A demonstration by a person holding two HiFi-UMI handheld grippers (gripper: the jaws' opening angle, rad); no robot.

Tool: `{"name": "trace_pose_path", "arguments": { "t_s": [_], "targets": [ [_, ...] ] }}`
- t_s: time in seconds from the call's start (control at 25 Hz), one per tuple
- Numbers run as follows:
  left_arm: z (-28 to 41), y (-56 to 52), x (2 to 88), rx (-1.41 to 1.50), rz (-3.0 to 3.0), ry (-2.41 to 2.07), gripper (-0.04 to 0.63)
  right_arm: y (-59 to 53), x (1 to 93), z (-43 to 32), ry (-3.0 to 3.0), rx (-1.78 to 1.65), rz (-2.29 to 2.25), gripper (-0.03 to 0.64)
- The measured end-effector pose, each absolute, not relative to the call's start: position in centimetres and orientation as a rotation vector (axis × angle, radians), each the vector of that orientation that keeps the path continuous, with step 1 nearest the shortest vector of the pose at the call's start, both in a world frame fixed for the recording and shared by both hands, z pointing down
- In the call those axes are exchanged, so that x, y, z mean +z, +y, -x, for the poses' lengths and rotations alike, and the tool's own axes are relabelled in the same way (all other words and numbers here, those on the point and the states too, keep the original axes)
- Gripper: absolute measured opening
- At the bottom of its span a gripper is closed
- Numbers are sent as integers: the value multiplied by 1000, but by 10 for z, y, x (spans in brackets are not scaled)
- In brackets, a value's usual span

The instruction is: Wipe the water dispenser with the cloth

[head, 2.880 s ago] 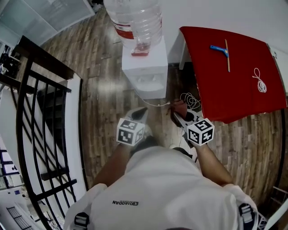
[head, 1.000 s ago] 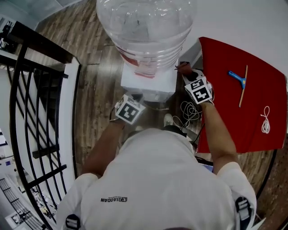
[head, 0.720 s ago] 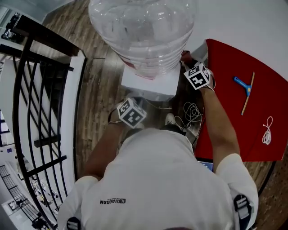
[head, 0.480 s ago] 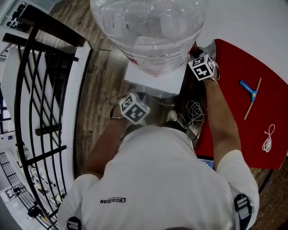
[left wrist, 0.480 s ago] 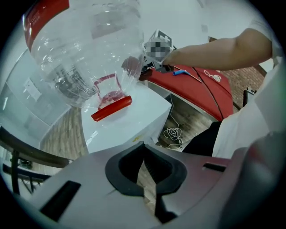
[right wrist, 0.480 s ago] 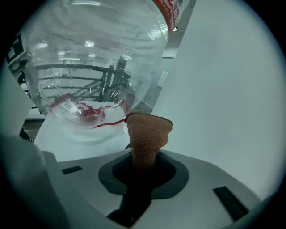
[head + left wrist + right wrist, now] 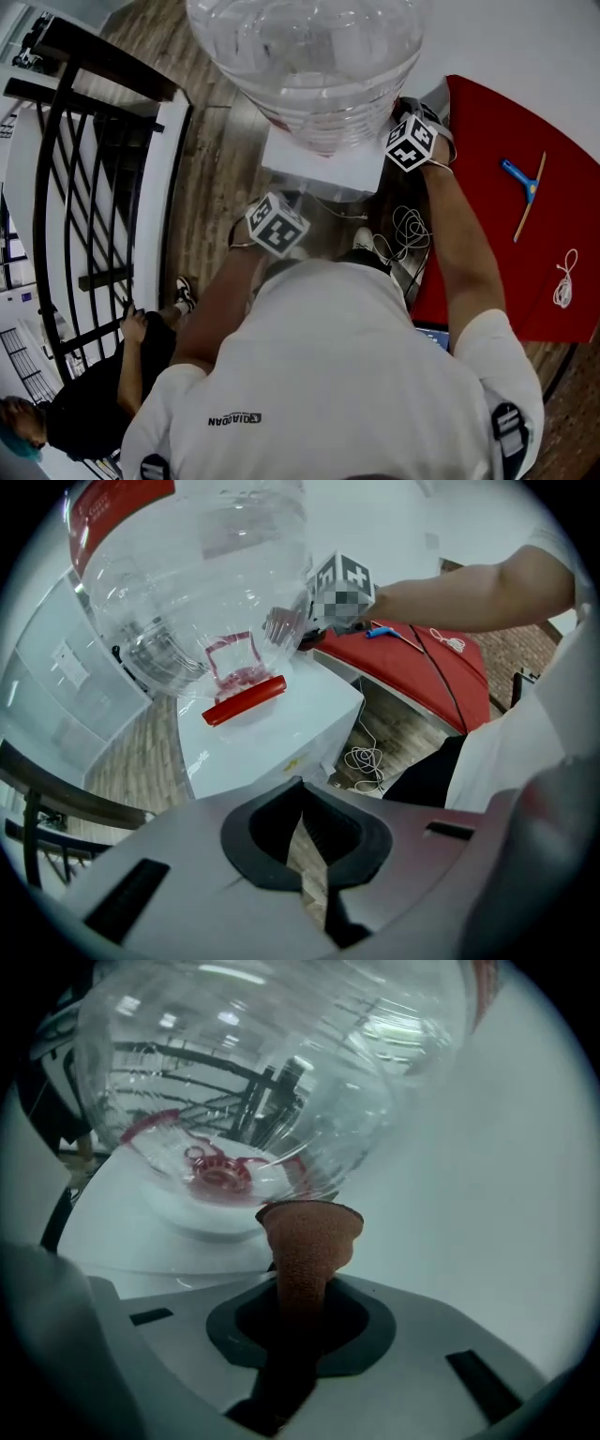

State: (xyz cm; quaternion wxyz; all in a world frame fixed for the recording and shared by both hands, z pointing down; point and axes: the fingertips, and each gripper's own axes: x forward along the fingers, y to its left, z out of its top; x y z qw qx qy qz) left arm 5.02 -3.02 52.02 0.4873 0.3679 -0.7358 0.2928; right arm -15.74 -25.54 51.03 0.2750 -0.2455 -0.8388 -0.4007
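Two grippers: the right gripper (image 7: 300,1302) clamps a brown cloth (image 7: 309,1232) close to the bottle (image 7: 281,1072) atop the water dispenser (image 7: 281,719); the left gripper (image 7: 305,874) is closed on nothing. A hard shove might rock the bottle. Whether the cloth touches anything is unclear, and the bottle hides much of the dispenser's top.

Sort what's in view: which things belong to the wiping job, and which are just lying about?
Job: cloth, pinched in the right gripper; dispenser; its bottle.

Lying about: squeegee and white cord on the red table; cable coil on the floor; railing.
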Motion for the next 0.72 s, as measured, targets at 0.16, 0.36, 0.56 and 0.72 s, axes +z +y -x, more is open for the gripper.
{"name": "trace_pose_path", "arguments": {
  "t_s": [0.16, 0.36, 0.56, 0.72],
  "targets": [
    [-48, -33, 521, 709, -933, -1788, -11, -248, 513, 136, -2195, -1172, 676, 57],
    [-50, -31, 524, 709, -974, -1782, -11, -237, 517, 113, -2161, -1202, 685, 57],
    [-46, -30, 521, 714, -1007, -1802, -11, -229, 514, 83, -2147, -1223, 691, 57],
    [-48, -30, 524, 689, -1026, -1792, -11, -218, 514, 60, -2134, -1240, 717, 57]
  ]
}}
